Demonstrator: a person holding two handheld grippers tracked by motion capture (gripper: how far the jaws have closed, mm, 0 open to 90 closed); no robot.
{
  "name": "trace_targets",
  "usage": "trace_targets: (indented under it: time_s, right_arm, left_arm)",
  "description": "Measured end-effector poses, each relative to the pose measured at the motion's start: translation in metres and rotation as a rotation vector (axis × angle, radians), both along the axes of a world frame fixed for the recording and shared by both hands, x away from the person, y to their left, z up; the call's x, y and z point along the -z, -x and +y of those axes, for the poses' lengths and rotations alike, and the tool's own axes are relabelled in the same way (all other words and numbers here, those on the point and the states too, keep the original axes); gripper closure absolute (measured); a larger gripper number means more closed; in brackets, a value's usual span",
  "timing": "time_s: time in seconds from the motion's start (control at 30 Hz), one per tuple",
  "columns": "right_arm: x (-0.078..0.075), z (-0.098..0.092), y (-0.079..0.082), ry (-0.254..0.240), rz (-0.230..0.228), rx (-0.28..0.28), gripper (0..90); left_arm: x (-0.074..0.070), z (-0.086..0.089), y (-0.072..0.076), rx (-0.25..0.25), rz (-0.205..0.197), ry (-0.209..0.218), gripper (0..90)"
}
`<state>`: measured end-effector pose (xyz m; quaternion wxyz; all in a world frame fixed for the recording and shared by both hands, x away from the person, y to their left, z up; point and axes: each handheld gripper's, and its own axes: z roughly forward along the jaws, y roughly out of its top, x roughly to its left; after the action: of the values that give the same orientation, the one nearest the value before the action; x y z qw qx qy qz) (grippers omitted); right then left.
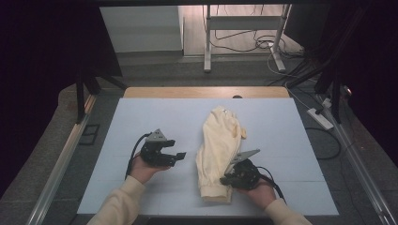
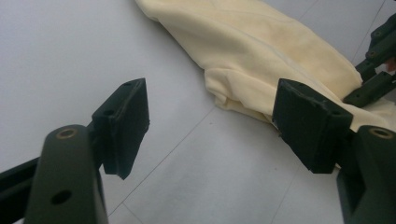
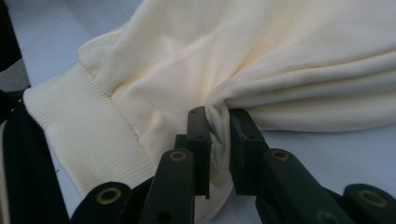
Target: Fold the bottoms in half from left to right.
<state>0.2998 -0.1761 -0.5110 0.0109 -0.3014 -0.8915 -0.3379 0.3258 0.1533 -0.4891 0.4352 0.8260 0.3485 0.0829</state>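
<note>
garment: a cream sweatshirt (image 1: 218, 152) lies bunched in a long heap on the white table (image 1: 141, 122), right of the middle, running from the far centre toward the near edge.
hem: its ribbed band (image 3: 81, 133) sits at the near end of the heap, lying flat on the surface.
right gripper (image 1: 231, 177): at the near right side of the heap, jaws closed tight on a gathered fold of the cloth (image 3: 218, 128); the pinched fabric bulges between the two black pads.
right hand (image 1: 260, 192): behind the gripper, at the near edge of the table, in a cream sleeve.
left gripper (image 1: 176, 157): well left of the heap, apart from it, jaws spread wide with nothing between them; in its own view the bare table shows in the gap, with the cloth's edge beyond the right pad.
left hand (image 1: 141, 168): holds that gripper from below, with the cable (image 1: 133, 152) looping off to the side.
between the grippers: bare white table, nothing in the way.
table surroundings: a wooden strip (image 1: 206, 92) along the far edge, a metal rail (image 1: 61, 164) on the left side.
floor beyond: a metal stand (image 1: 244, 33) with loose cables around its feet, and a white power strip (image 1: 320, 118) to the right.
</note>
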Motion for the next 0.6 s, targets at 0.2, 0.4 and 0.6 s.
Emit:
trace_targets:
  time_s: [0.2, 0.4, 0.6]
  right_arm:
    - [-0.003, -0.006, 0.004, 0.003, 0.014, -0.009, 80.5]
    - [-0.004, -0.014, 0.008, 0.001, 0.023, -0.005, 80.5]
    - [-0.003, -0.017, 0.01, -0.003, 0.014, 0.005, 76.1]
  left_arm:
    - [0.0, 0.0, -0.002, 0.003, 0.0, 0.003, 27.7]
    - [0.0, -0.004, -0.005, 0.019, 0.0, 0.0, 27.7]
    - [-0.001, -0.008, -0.007, 0.029, 0.0, -0.002, 27.6]
